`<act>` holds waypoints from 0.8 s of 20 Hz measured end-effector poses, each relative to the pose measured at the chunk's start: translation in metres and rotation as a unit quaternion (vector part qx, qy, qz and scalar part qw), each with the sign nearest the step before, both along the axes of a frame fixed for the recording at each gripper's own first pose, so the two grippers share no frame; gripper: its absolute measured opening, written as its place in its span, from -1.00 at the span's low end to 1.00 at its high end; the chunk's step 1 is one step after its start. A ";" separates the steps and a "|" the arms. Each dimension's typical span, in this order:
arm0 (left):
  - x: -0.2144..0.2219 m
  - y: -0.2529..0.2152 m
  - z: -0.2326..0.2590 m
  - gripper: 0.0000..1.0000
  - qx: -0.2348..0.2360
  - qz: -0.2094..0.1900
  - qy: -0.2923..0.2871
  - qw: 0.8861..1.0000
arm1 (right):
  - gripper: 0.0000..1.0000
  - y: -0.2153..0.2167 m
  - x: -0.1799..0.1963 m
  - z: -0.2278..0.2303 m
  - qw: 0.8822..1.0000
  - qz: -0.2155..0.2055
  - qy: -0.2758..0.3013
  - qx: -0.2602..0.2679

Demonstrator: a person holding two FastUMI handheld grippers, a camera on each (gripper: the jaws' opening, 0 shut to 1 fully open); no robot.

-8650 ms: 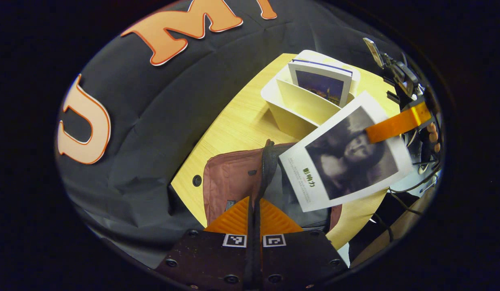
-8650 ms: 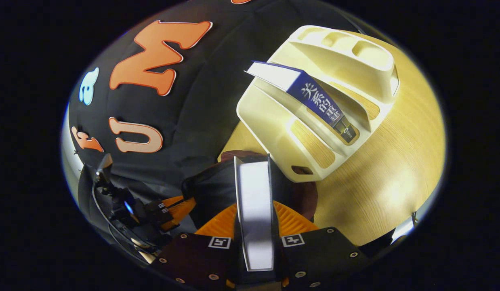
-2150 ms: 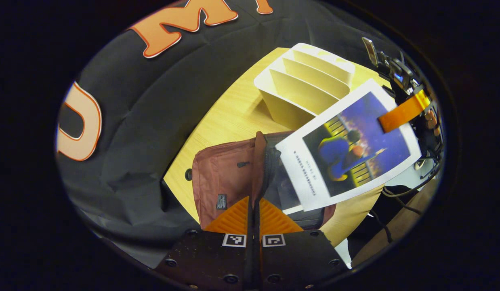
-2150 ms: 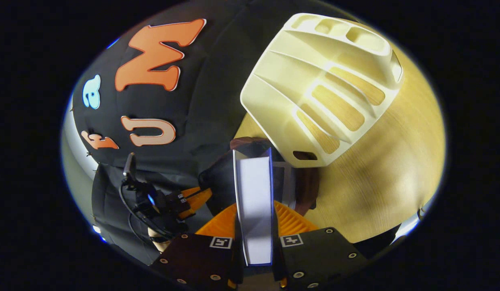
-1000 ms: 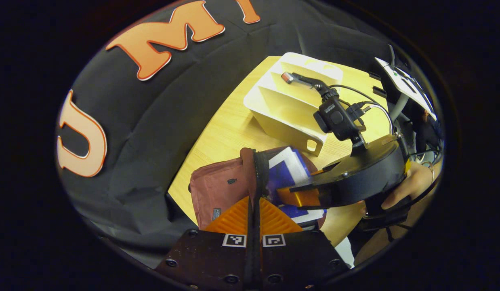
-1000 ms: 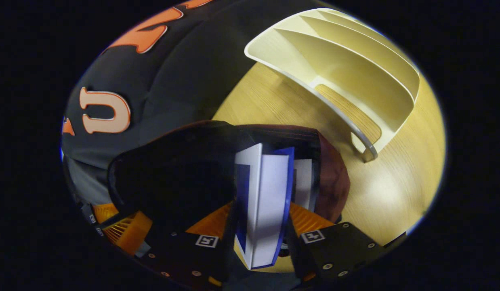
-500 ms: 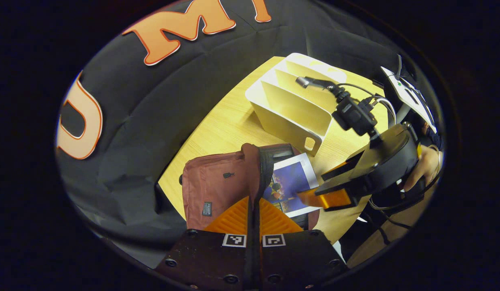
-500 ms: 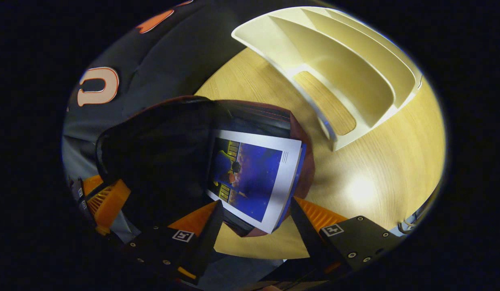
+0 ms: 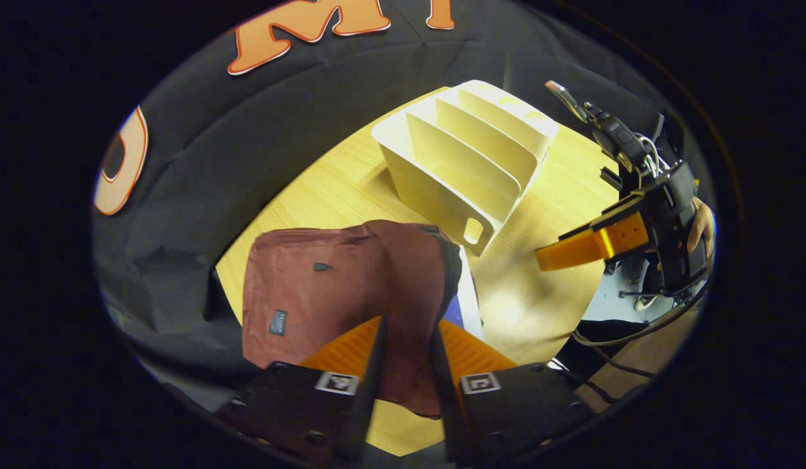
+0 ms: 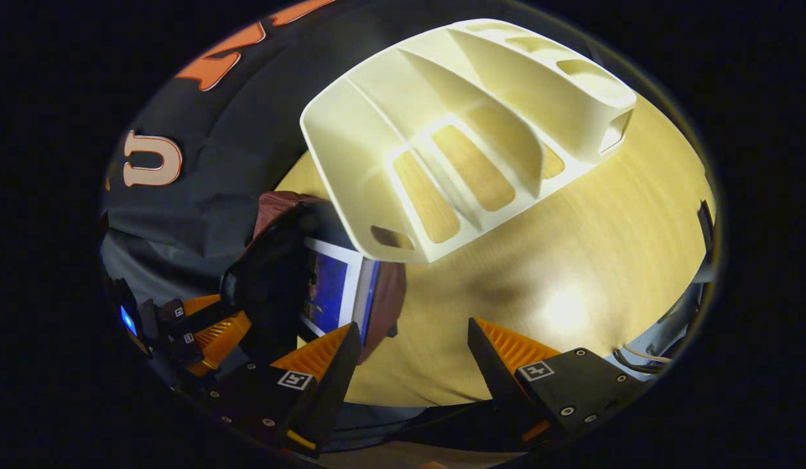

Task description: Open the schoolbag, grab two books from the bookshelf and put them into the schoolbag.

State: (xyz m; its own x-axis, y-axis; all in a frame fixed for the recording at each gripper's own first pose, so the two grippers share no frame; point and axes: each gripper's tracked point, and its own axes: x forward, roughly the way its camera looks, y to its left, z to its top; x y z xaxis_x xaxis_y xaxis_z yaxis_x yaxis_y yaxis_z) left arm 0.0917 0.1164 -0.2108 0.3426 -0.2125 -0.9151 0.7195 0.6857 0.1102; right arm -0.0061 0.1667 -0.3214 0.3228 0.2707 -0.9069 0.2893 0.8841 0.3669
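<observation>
Two tools are in play above a pale wooden surface [image 9: 546, 195]. In the left gripper view, the left tool [image 9: 406, 339] has its fingers parted a little, with the maroon schoolbag [image 9: 331, 286] flap lying between and beneath them; whether they press on the fabric cannot be told. The schoolbag lies at the near left of the surface, and a book with a blue cover [image 9: 465, 303] peeks out of its right edge. Beyond the schoolbag stands the cream bookshelf [image 9: 465, 159], its slots bare, touching or just beside the bag's far corner. At the far right the right tool [image 9: 592, 241] hangs above the surface edge, held by a hand [image 9: 702, 225].

In the right gripper view, the right tool [image 10: 413, 352] is spread wide with nothing between its fingers, above bare wood. The book [image 10: 334, 286] lies inside the open schoolbag [image 10: 387, 293] at the left, just below the bookshelf [image 10: 455, 130].
</observation>
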 end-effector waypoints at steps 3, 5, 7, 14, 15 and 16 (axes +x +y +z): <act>-0.005 -0.017 -0.011 0.90 -0.004 0.040 0.000 0.999 | 0.96 -0.048 -0.005 0.008 0.999 0.024 0.002 -0.027; -0.012 -0.034 -0.016 0.97 -0.018 0.075 -0.006 0.997 | 0.97 -0.074 -0.005 0.012 0.998 0.046 0.001 -0.040; -0.021 -0.050 -0.015 0.97 -0.041 0.113 -0.017 0.993 | 0.97 -0.097 -0.006 0.018 0.997 0.065 0.000 -0.045; -0.007 -0.130 0.037 0.98 -0.136 0.224 -0.136 0.955 | 0.96 -0.154 0.024 0.063 0.989 0.113 -0.077 -0.060; 0.000 -0.137 0.049 0.96 -0.146 0.232 -0.157 0.949 | 0.96 -0.162 0.030 0.073 0.986 0.119 -0.095 -0.068; 0.006 -0.141 0.060 0.97 -0.156 0.238 -0.177 0.942 | 0.96 -0.168 0.037 0.085 0.983 0.123 -0.115 -0.076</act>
